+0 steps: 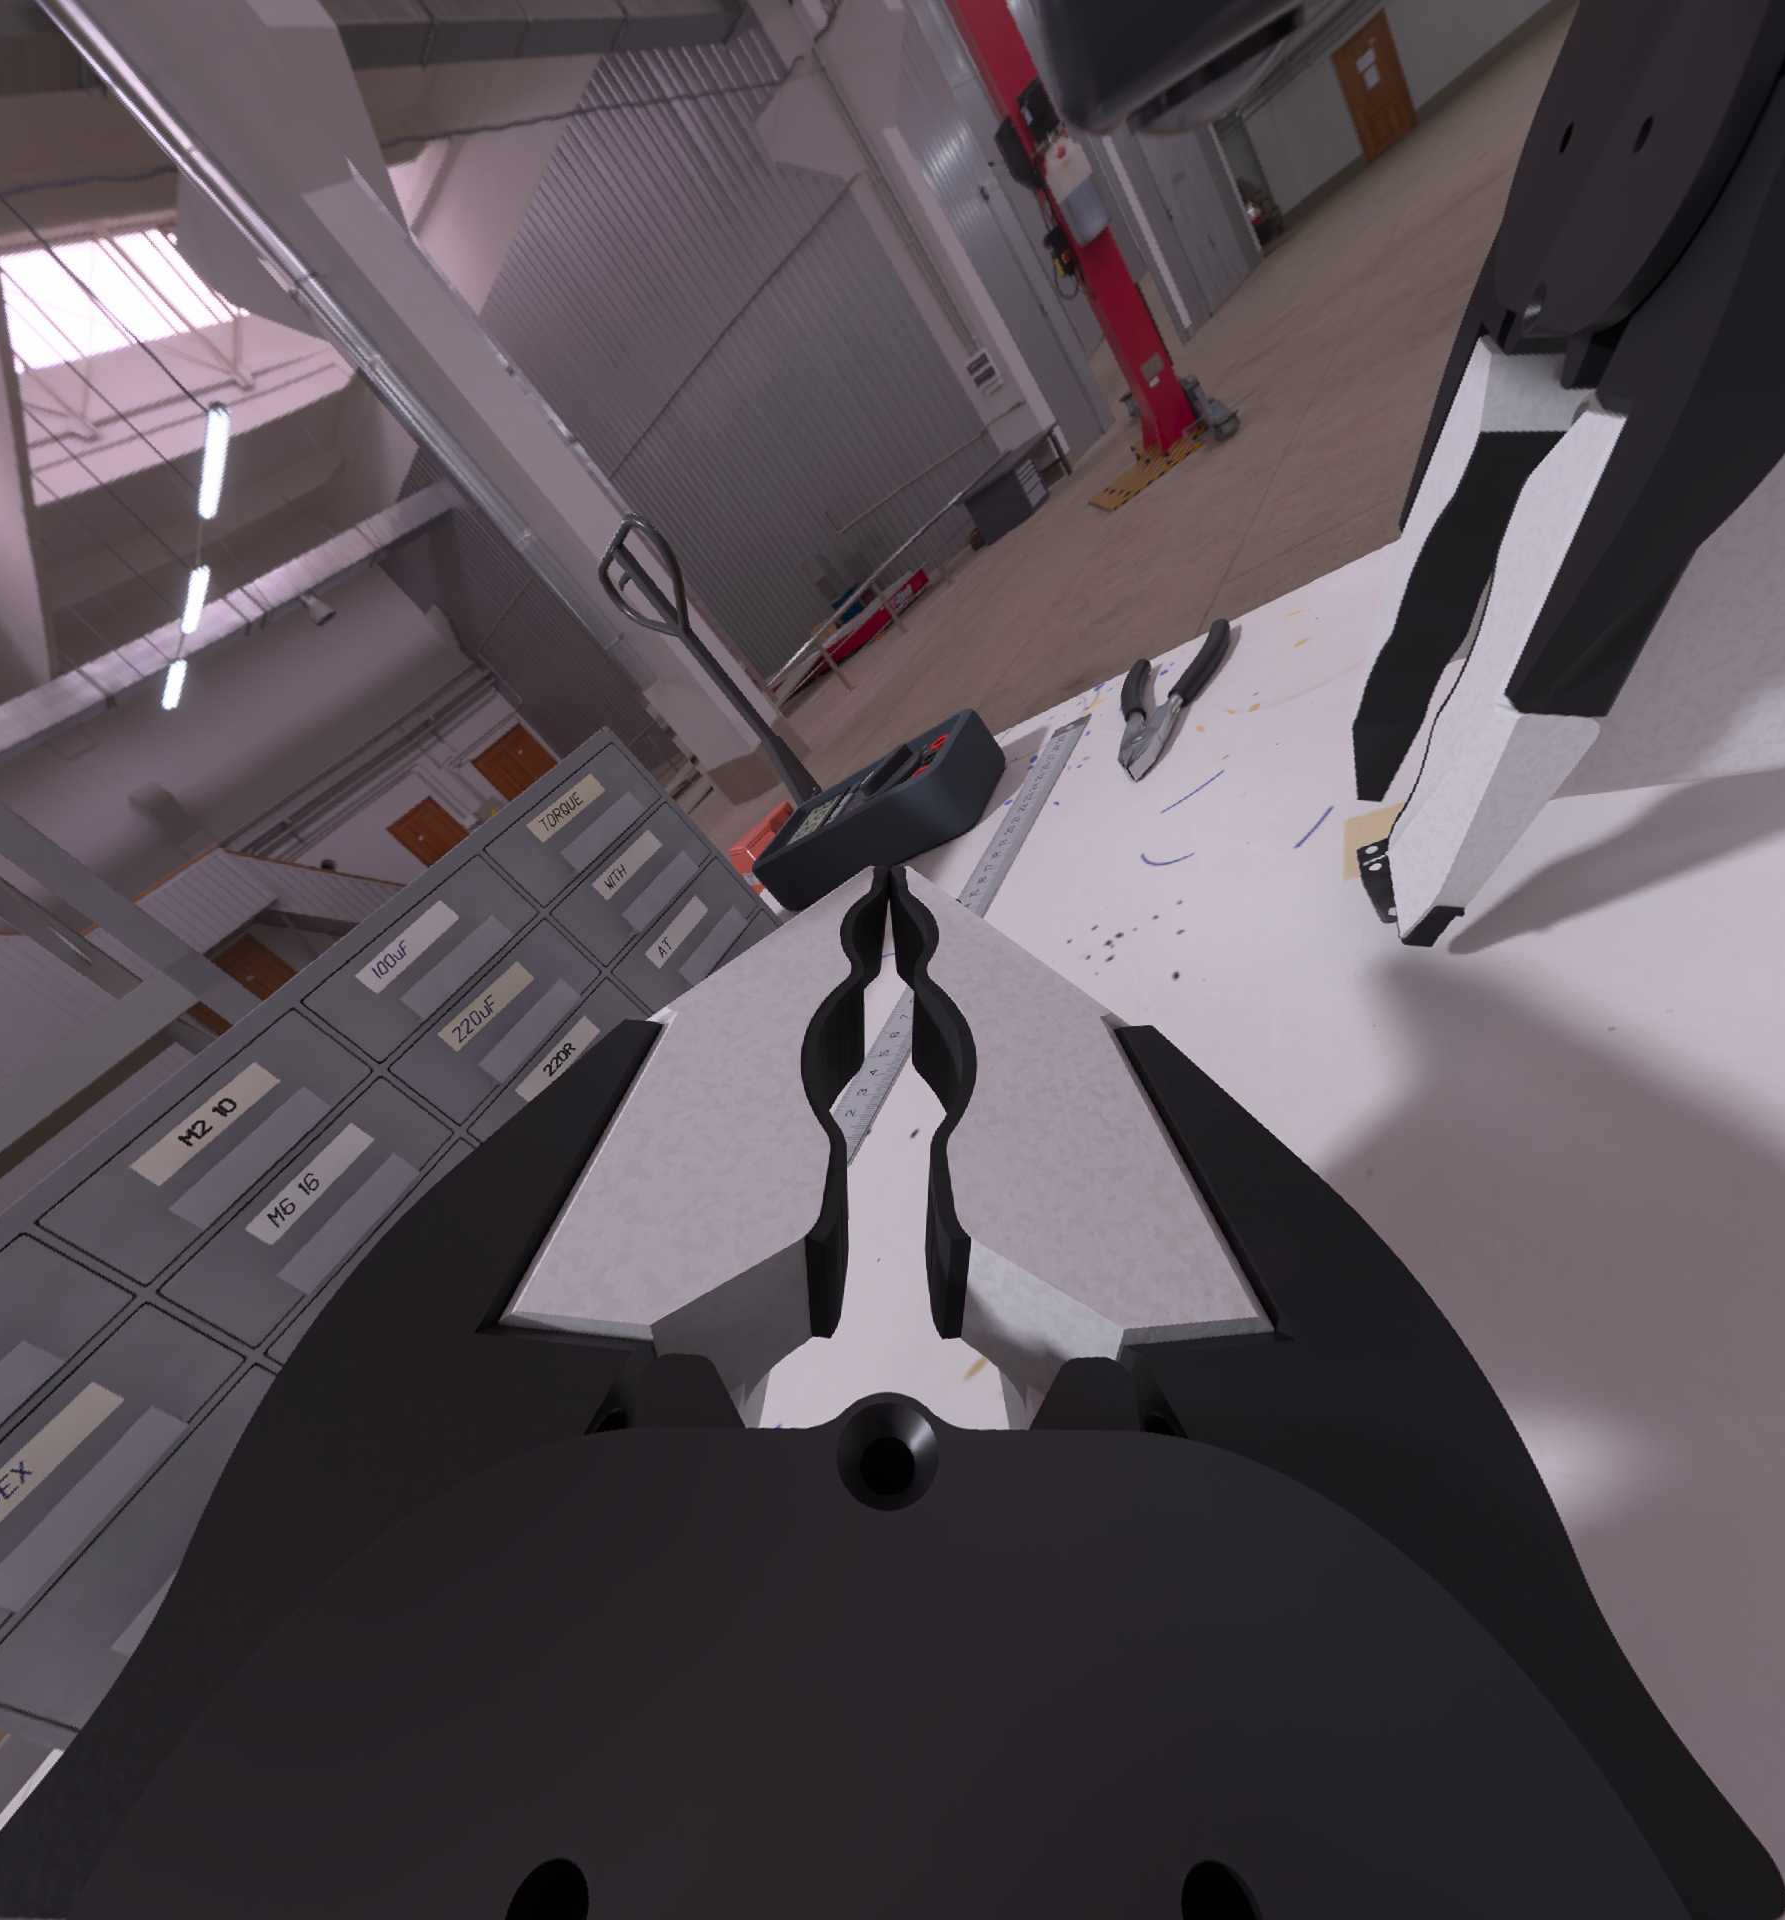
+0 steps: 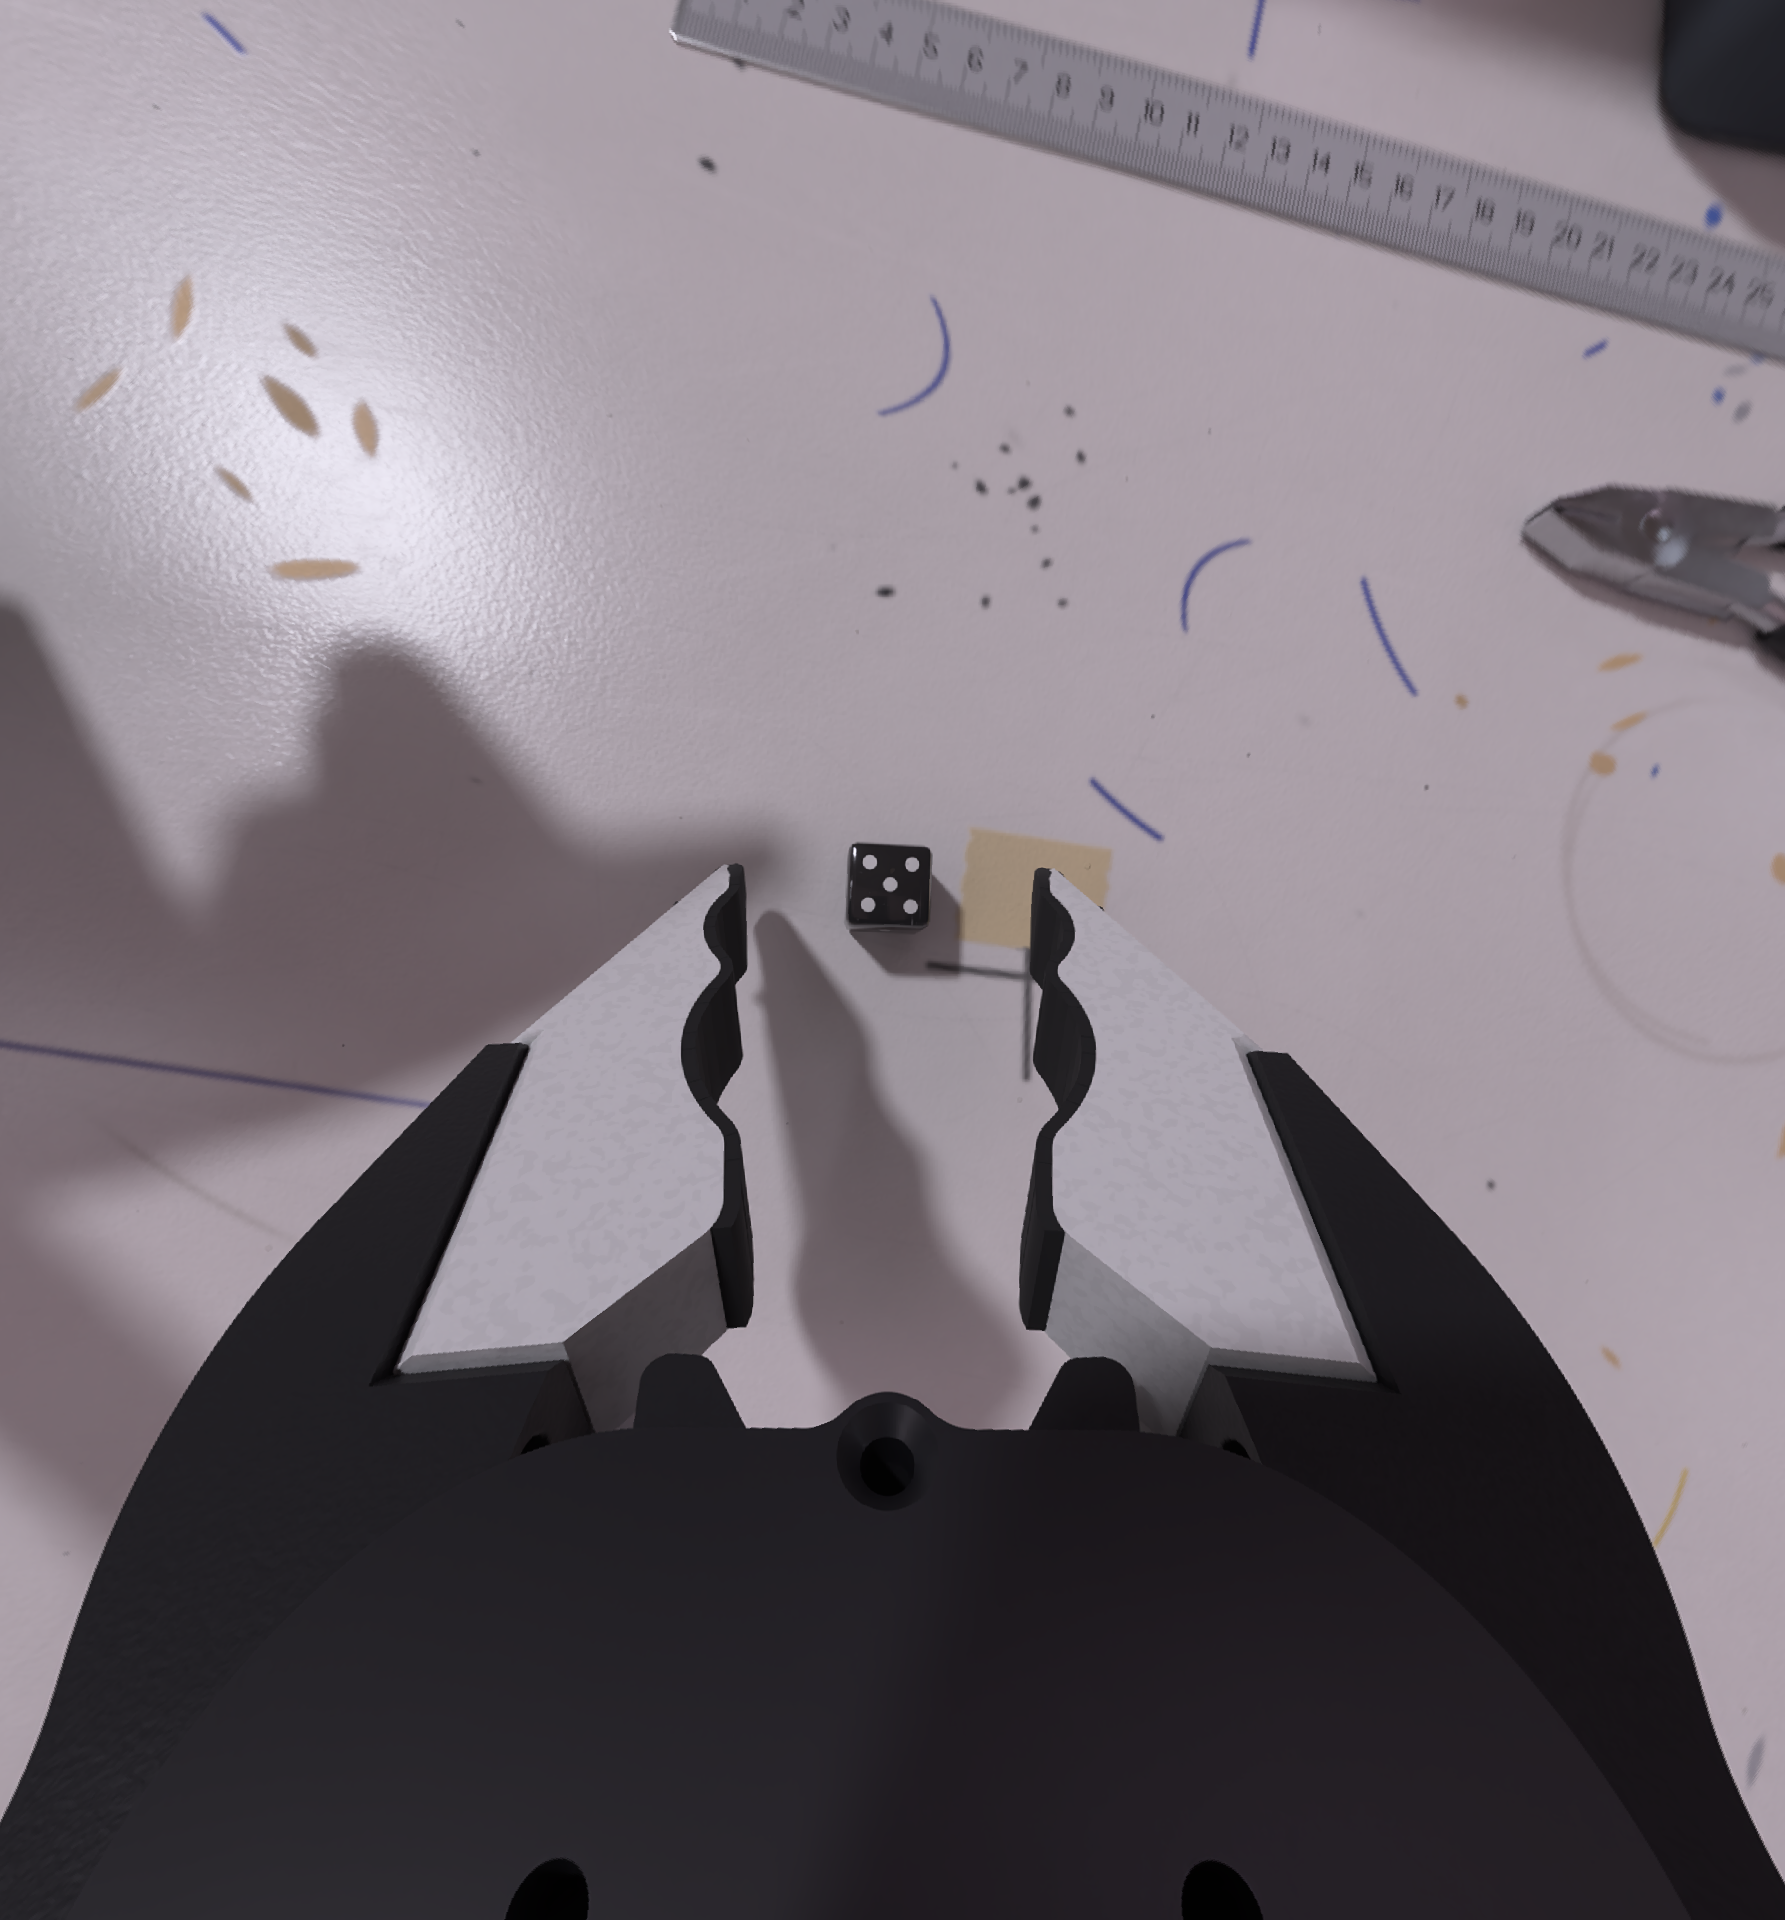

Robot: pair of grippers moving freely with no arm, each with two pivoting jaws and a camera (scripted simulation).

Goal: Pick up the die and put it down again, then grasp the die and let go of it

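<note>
A small black die (image 2: pixel 889 884) with white pips lies on the white table (image 2: pixel 452 260), five pips up. My right gripper (image 2: pixel 888 891) points straight down over it, open, with one fingertip on each side of the die and a gap to both. In the left wrist view the right gripper (image 1: pixel 1399 862) stands at the upper right with its tips close to the table, and the die (image 1: pixel 1374 868) shows partly beside one finger. My left gripper (image 1: pixel 888 883) is shut and empty, held off to the side above the table.
A steel ruler (image 2: pixel 1283 156) lies beyond the die and pliers (image 2: pixel 1698 582) to its right. A dark multimeter (image 1: pixel 883 805) sits at the table's far edge. A grey drawer cabinet (image 1: pixel 296 1143) stands left of my left gripper. A tan tape patch (image 2: pixel 1013 883) lies beside the die.
</note>
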